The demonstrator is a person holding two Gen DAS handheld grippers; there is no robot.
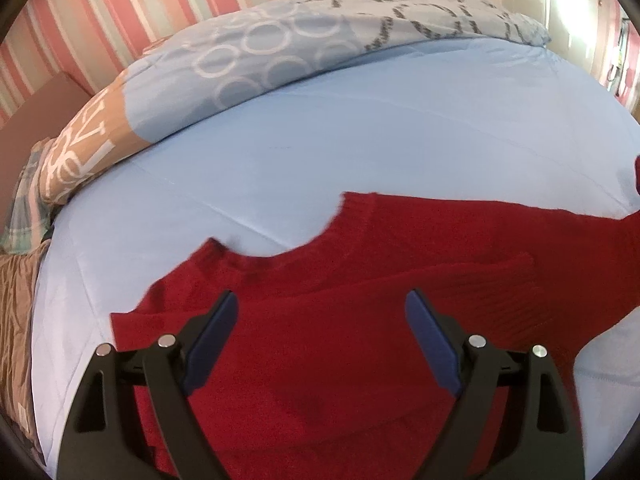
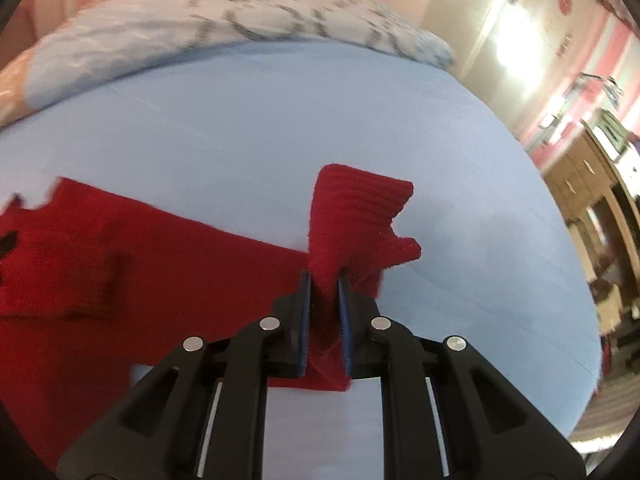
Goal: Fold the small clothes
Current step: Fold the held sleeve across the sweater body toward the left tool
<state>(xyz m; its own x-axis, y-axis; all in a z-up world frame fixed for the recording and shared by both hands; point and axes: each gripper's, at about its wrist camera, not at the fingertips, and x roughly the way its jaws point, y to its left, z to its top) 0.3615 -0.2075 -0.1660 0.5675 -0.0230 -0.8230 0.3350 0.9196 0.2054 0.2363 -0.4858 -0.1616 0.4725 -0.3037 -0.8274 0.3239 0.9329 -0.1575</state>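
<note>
A small red knit sweater (image 1: pixel 340 344) lies on the light blue bed sheet (image 1: pixel 320 152), neckline toward the far side, with one sleeve folded across its body. My left gripper (image 1: pixel 322 304) is open and empty, hovering just above the sweater's body. My right gripper (image 2: pixel 324 284) is shut on the sweater's other sleeve (image 2: pixel 356 220) near its ribbed cuff and holds it lifted off the sheet (image 2: pixel 280 120); the cuff sticks up beyond the jaws. The sweater's body (image 2: pixel 120 260) lies to the left in the right wrist view.
A patterned blue and tan duvet (image 1: pixel 248 52) is bunched along the far side of the bed, also seen in the right wrist view (image 2: pixel 224 12). Striped pink wall (image 1: pixel 120 4) behind. Wooden furniture (image 2: pixel 584 176) stands to the right of the bed.
</note>
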